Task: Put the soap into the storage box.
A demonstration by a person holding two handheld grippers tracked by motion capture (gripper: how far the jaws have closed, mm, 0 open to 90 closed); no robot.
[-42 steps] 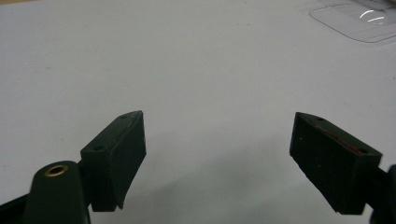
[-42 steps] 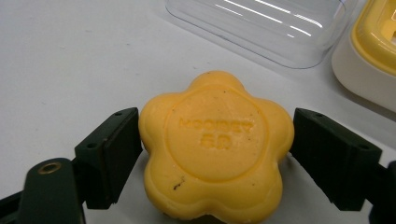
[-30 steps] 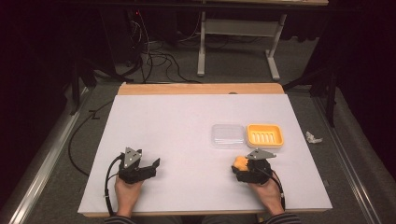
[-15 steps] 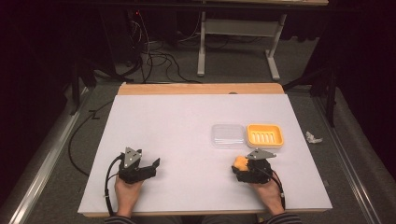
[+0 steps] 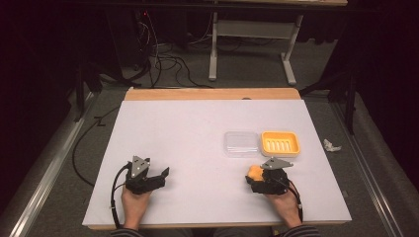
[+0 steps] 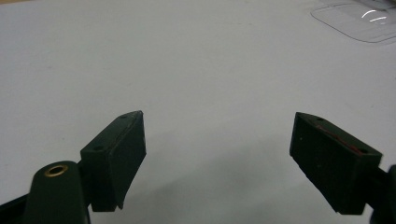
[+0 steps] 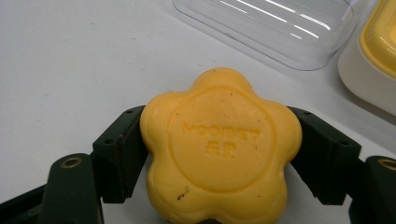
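At the near edge of the white worktop [image 5: 197, 123] the person's two hands rest, each with a claw pointing away from them. The right claw [image 7: 219, 154] has its black jaws pressed against both sides of a flower-shaped orange soap [image 7: 219, 144], gripping it just above the surface; the jaws have just been closing a little further on it, and raised lettering shows on the soap's top face. In the high view the soap [image 5: 254, 173] sits at the front of that claw [image 5: 253, 178], towards the person's right. The left claw [image 6: 219, 154] stands wide open with nothing between its jaws, only bare worktop ahead of it, well apart from the right one. Just beyond the soap lies a clear plastic lid [image 5: 241, 143], and touching its right side is a yellow soap dish [image 5: 280, 143].
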